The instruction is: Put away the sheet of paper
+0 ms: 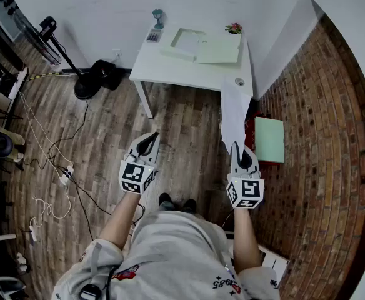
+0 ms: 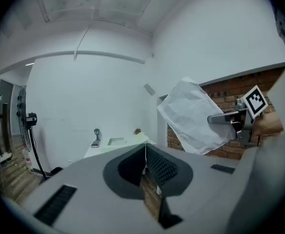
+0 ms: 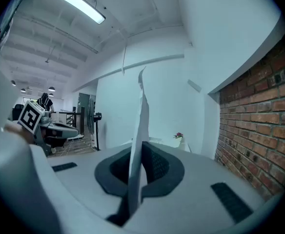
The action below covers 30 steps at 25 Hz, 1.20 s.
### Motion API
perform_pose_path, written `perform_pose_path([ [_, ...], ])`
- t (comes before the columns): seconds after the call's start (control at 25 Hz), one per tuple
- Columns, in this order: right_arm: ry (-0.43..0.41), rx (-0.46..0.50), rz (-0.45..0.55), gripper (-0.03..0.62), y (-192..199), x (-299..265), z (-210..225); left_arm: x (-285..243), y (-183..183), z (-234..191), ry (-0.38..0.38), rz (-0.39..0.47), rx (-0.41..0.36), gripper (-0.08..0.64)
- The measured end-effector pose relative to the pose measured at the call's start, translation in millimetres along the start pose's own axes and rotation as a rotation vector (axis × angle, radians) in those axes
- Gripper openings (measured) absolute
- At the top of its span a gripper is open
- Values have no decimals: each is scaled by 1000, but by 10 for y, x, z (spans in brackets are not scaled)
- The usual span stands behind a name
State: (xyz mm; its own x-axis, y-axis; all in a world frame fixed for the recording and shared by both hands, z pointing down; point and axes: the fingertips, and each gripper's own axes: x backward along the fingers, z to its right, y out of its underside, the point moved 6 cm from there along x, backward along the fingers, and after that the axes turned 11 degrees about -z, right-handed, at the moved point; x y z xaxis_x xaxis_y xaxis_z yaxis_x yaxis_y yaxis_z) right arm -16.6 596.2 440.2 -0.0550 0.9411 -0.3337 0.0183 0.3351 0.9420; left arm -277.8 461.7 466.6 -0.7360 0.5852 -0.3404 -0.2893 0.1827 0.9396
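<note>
The white sheet of paper (image 1: 232, 114) hangs in the air in front of me, pinched at its near end by my right gripper (image 1: 238, 147), which is shut on it. In the right gripper view the sheet (image 3: 141, 130) stands edge-on between the pads of that gripper (image 3: 136, 175). My left gripper (image 1: 149, 140) floats to the left at about the same height, apart from the paper. Its jaws are shut with nothing in them (image 2: 145, 165). From the left gripper view the sheet (image 2: 191, 116) shows flat and slightly crumpled, with the right gripper (image 2: 230, 117) clamped on its edge.
A white table (image 1: 170, 67) stands ahead against the wall, bearing a pale green folder (image 1: 219, 49), an open tray (image 1: 185, 42), a calculator (image 1: 153, 35) and a small flower pot (image 1: 234, 28). A fan stand (image 1: 85, 83) and floor cables (image 1: 64, 174) lie left. A red box with green lid (image 1: 269, 139) sits by the brick wall.
</note>
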Motion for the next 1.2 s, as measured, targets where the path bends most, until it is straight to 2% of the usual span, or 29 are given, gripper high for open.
perform_pose_path([
  [0.2,-36,-20,22,-3,3,0,-38,15,23,-17,1,0,4,23],
  [0.6,-28,-3,16,-3,-25,-49,-130,-36,18,-140,24,-11,-1,23],
  [1.2,37,-42,39,-3,-152,-424,-328,-267,32,-679,78,-13,-24,23],
])
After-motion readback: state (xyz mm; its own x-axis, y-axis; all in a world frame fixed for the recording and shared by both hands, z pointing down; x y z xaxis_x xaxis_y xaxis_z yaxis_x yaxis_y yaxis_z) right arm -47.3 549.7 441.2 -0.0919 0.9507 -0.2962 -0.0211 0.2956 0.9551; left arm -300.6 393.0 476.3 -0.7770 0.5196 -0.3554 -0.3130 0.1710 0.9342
